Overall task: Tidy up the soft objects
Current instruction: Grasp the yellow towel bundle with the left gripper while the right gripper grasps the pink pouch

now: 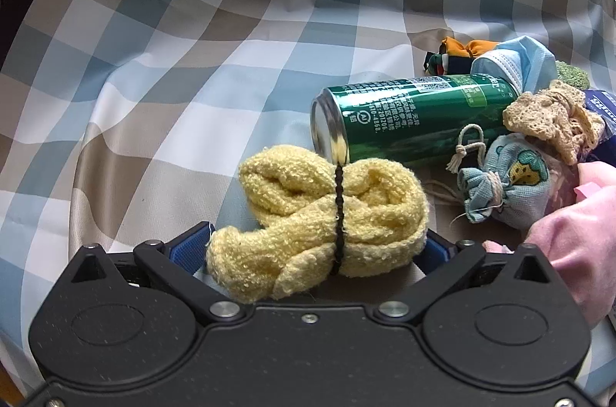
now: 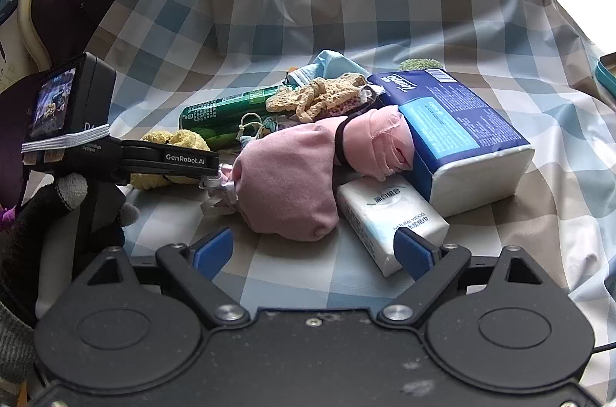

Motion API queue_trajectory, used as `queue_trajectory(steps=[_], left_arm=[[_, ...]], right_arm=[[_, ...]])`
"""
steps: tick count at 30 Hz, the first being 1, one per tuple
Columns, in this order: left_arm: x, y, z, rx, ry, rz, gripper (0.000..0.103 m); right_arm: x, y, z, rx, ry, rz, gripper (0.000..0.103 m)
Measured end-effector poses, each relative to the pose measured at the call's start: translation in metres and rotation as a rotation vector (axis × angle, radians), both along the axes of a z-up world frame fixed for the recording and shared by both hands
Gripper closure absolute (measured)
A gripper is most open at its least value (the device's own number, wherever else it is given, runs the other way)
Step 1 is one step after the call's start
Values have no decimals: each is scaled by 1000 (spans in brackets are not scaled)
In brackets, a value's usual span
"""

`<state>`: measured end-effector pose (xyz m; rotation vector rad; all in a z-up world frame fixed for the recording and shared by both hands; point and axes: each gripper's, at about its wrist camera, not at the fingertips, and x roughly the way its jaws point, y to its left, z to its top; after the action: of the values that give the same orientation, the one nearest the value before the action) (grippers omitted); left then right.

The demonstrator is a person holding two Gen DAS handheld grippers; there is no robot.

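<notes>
the left gripper (image 1: pixel 319 249) clamps the yellow towel bundle (image 1: pixel 319 214), light and squashy, best held near its black band (image 1: pixel 339 214); the right gripper (image 2: pixel 313 253) hangs apart, empty.

Your left gripper (image 1: pixel 319 253) points steeply down, its blue pads (image 1: pixel 190 249) pressed against both ends of the yellow towel bundle (image 1: pixel 319 214) that fills the gap between them. Your right gripper (image 2: pixel 313 253) also tilts downward, its jaws spread wide with nothing between the blue pads (image 2: pixel 213 251). In the right wrist view, your left hand (image 2: pixel 57 206), in a dark glove with grey fingertips, wraps the left gripper's handle
</notes>
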<state>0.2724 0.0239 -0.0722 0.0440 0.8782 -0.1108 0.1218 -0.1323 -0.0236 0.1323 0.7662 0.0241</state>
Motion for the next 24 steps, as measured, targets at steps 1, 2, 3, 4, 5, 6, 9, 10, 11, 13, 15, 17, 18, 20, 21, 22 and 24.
queue_trajectory(steps=[1, 2, 3, 4, 5, 6, 9, 10, 11, 13, 15, 17, 18, 20, 21, 22, 24], left_arm=[[0, 0, -1, -1, -9, -7, 2], [0, 1, -2, -2, -21, -14, 2], [0, 1, -3, -3, -36, -21, 2], [-1, 2, -3, -5, -47, -25, 2], [-1, 2, -4, -8, -59, -28, 2], [-2, 3, -5, -11, -69, -31, 2], [-5, 4, -8, -18, -110, -35, 2], [-7, 4, -9, -17, -123, -36, 2], [-8, 4, -9, -17, -130, -39, 2], [-8, 5, -9, -26, -133, -41, 3], [-8, 7, -9, -39, -135, -41, 3], [-8, 8, -9, -44, -137, -41, 3], [-8, 8, -10, -43, -137, -41, 3], [-9, 7, -10, -41, -140, -41, 3], [-9, 7, -11, -42, -140, -41, 3], [-8, 7, -11, -44, -140, -40, 3], [-9, 8, -10, -56, -140, -39, 3]], right_arm=[[3, 3, 0, -7, -1, 3, 12], [5, 5, 0, -12, -2, 6, 12], [8, 8, -1, -17, -1, 9, 11], [11, 10, -2, -22, -1, 9, 11], [14, 12, -2, -27, 0, 8, 11], [18, 15, -3, -31, 0, 11, 10], [30, 22, -6, -41, 2, 4, 6], [34, 24, -7, -44, -1, 0, 6], [37, 26, -9, -48, -2, -3, 5], [46, 32, -12, -64, -3, -11, 5], [54, 36, -16, -74, -2, -16, 5], [60, 40, -19, -83, 3, -14, 4], [63, 42, -21, -91, 3, -15, 4], [66, 46, -25, -113, -2, -9, 4], [68, 49, -26, -130, -6, -7, 4], [68, 51, -28, -149, -14, -3, 4], [69, 55, -30, -184, -27, 12, 5]])
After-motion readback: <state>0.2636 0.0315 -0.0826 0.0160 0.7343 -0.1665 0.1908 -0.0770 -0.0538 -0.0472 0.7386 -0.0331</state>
